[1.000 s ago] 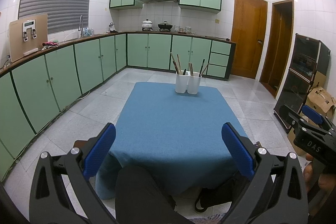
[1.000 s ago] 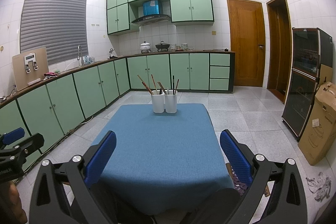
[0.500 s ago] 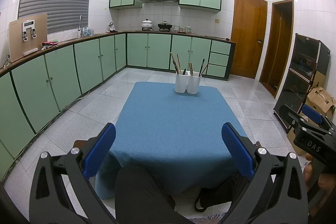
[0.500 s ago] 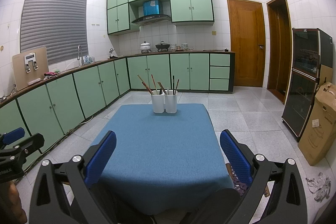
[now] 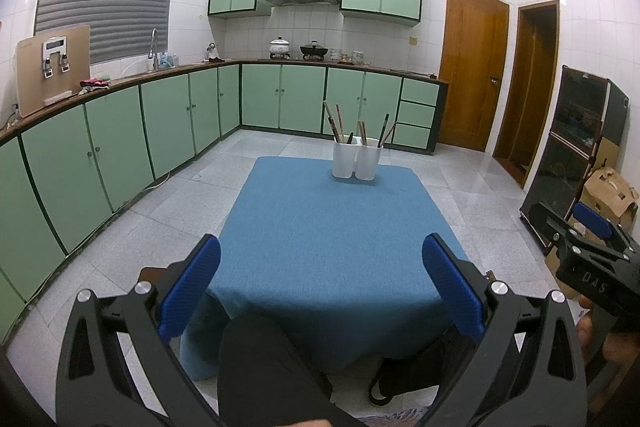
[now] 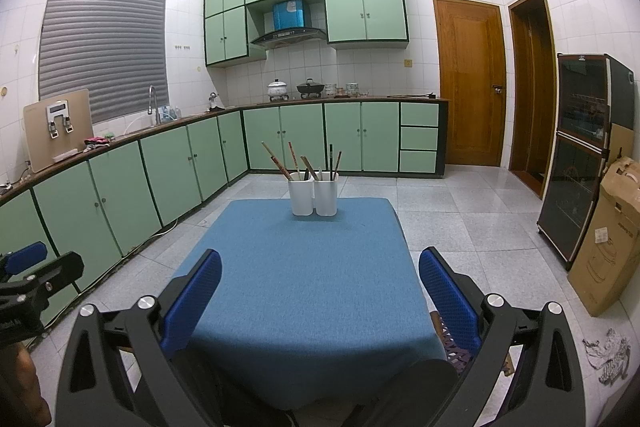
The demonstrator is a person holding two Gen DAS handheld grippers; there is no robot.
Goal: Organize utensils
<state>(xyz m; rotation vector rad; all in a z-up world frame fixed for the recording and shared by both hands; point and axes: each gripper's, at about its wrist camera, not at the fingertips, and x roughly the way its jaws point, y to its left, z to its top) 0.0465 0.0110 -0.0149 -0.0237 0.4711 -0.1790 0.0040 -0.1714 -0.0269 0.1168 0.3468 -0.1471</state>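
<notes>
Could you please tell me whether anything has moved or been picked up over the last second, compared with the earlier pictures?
Nothing has visibly changed. The left gripper and the right gripper are still open and empty, held short of the blue table. The two white holders with their chopsticks stand side by side at the far end as before.
</notes>
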